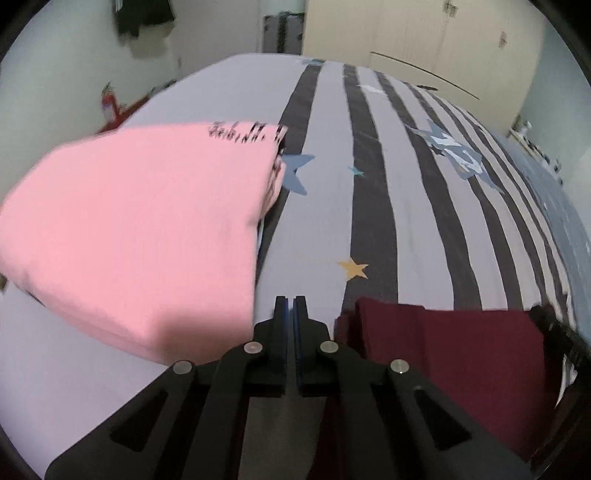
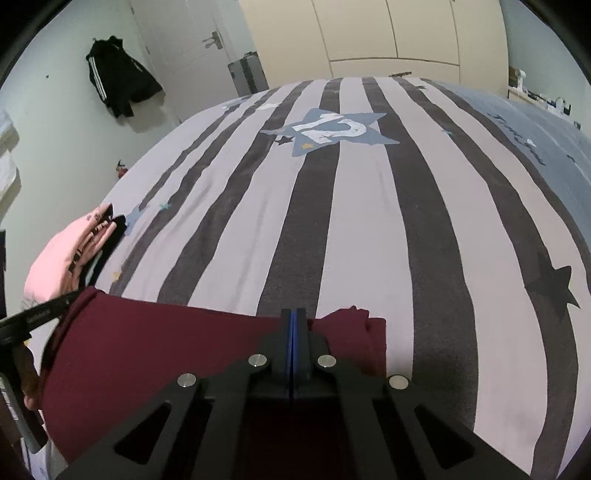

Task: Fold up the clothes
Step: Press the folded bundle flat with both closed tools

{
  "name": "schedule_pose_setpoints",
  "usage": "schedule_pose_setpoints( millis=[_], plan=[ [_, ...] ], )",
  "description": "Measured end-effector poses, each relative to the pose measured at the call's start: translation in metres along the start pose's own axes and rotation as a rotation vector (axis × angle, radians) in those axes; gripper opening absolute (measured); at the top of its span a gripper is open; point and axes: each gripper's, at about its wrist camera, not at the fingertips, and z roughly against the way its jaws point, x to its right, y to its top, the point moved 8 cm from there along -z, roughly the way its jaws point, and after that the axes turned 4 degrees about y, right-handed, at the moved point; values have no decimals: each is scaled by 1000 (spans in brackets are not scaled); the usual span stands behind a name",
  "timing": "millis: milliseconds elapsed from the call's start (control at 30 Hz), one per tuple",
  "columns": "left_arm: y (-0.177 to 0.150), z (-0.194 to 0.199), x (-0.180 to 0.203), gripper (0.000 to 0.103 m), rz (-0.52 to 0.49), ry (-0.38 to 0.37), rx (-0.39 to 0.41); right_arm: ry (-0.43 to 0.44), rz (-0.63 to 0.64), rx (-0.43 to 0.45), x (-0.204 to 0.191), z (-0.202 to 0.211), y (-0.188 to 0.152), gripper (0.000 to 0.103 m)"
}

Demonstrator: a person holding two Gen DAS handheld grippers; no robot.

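Note:
A dark maroon garment [image 2: 166,350] lies flat at the near edge of the striped bed [image 2: 369,221]. My right gripper [image 2: 293,312] is shut at the garment's far edge, and the cloth puckers up just right of its fingertips. The left gripper [image 1: 290,299] is shut too. It sits just off the maroon garment's [image 1: 461,350] left corner, and no cloth shows between its pads. In the right wrist view the left gripper [image 2: 40,314] reaches that corner. A folded pink garment [image 1: 140,229] with black lettering lies to the left.
The striped cover with star prints stretches far ahead and to the right. A black jacket [image 2: 118,81] hangs on the wall beside a door. A metal case [image 2: 247,77] stands past the bed's far end and cream wardrobes [image 2: 369,33] line the back.

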Motion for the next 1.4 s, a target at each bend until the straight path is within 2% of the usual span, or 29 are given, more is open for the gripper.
schedule_pose_setpoints(
  millis=[200,233,433,633,800,900,1000,1100,1267,1333,1400],
  plan=[
    [-1,45,11,2,3,-83,59,-19,-9,37,11,18,9,0],
    [-5,53,12,2,8,-102,65,-18,-1,40,10,23,8,4],
    [-42,96,18,3,4,-177,76,26,35,35,-11,62,-21,6],
    [-74,101,51,3,-3,-252,36,105,34,9,-46,94,-67,9],
    [-65,88,75,3,5,-312,21,176,16,8,-75,91,-88,13],
    [-69,89,96,3,-33,-303,45,206,10,22,-87,84,-91,18],
    [-86,79,102,3,-53,-275,35,197,6,23,-87,71,-94,20],
    [-109,78,128,2,-60,-261,31,173,19,2,-84,58,-104,19],
    [-105,87,109,3,-46,-230,51,122,55,16,-76,66,-104,16],
    [-103,93,93,3,-30,-214,62,96,30,30,-62,72,-100,16],
    [-106,96,84,2,-34,-231,61,84,9,29,-48,74,-100,16]
  ],
)
